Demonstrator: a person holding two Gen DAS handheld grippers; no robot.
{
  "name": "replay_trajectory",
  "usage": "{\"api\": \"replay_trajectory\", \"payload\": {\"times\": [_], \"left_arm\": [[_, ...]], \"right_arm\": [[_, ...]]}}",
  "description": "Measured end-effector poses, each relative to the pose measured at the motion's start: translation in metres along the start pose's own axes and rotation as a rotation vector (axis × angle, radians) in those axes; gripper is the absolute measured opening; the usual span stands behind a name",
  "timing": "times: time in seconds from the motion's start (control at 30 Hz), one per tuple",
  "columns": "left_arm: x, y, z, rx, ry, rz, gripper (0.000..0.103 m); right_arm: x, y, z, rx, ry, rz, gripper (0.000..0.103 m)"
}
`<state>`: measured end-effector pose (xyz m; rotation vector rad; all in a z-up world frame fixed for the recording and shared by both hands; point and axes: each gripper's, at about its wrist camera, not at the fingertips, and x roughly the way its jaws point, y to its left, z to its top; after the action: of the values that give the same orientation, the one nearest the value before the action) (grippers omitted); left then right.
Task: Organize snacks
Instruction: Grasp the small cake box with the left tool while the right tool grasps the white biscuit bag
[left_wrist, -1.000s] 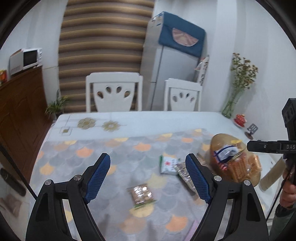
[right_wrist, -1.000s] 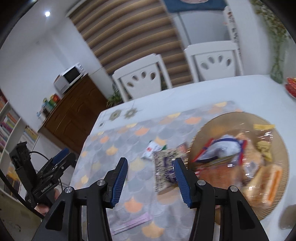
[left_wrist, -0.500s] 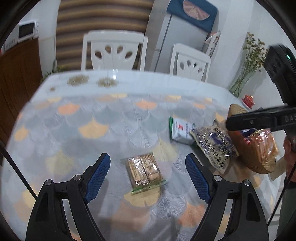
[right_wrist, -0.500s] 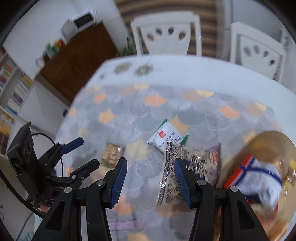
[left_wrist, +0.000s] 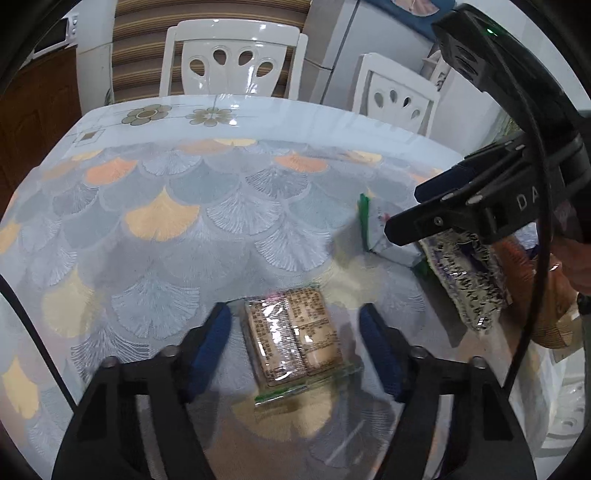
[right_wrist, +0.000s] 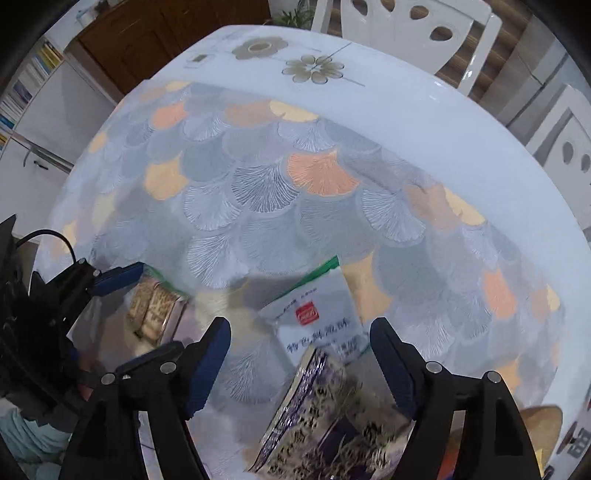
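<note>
My left gripper (left_wrist: 295, 347) is open and low over the table, its fingers either side of a clear-wrapped cracker pack (left_wrist: 293, 338), which also shows in the right wrist view (right_wrist: 153, 310). My right gripper (right_wrist: 301, 358) is open above a white snack packet with a red logo (right_wrist: 317, 317) and a purple patterned snack bag (right_wrist: 332, 417). In the left wrist view the right gripper (left_wrist: 436, 206) hangs over the white packet (left_wrist: 388, 236) and the purple bag (left_wrist: 465, 280). Neither gripper holds anything.
A woven basket (left_wrist: 554, 314) holding snacks sits at the table's right edge. The table carries a fan-patterned cloth (left_wrist: 221, 221). Two white chairs (left_wrist: 232, 59) stand behind it, a brown cabinet (right_wrist: 155, 33) to the left.
Both grippers have dropped toward the table and tilted down. The left now straddles the cracker pack; the right has moved left from the basket to over the white packet and purple bag.
</note>
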<state>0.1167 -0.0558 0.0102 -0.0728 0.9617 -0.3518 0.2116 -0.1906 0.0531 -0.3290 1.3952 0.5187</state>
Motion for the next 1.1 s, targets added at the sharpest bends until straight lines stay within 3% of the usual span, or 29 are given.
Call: {"api": "replay_trajectory", "payload": {"times": [0.13, 0.27, 0.47, 0.53, 0.63, 0.8, 0.93, 1.1], "left_arm": [[-0.002, 0.006, 0.001, -0.011, -0.012, -0.001, 0.045], [-0.005, 0.017, 0.001, -0.069, -0.024, -0.057, 0.044], [-0.006, 0.016, 0.001, -0.072, -0.031, -0.058, 0.044], [-0.006, 0.017, 0.001, -0.078, -0.033, -0.056, 0.043], [-0.009, 0.018, 0.001, -0.083, -0.033, -0.057, 0.043], [-0.025, 0.026, -0.005, -0.083, -0.024, 0.027, 0.043], [-0.046, 0.040, -0.018, -0.117, -0.013, 0.017, 0.043], [-0.064, 0.040, -0.042, -0.083, 0.001, 0.036, 0.043]], "right_arm": [[0.020, -0.006, 0.003, -0.007, 0.056, 0.018, 0.076], [0.036, -0.011, 0.003, -0.006, 0.098, -0.022, 0.076], [0.042, 0.000, 0.001, -0.025, 0.078, -0.059, 0.081], [0.040, 0.005, -0.002, -0.028, 0.062, -0.068, 0.075], [0.032, 0.015, -0.005, -0.022, 0.038, -0.051, 0.052], [0.032, 0.027, -0.002, 0.027, 0.037, -0.012, 0.051], [0.027, 0.044, -0.008, 0.092, 0.035, 0.130, 0.051], [0.025, 0.084, -0.036, 0.055, 0.024, 0.106, 0.051]]}}
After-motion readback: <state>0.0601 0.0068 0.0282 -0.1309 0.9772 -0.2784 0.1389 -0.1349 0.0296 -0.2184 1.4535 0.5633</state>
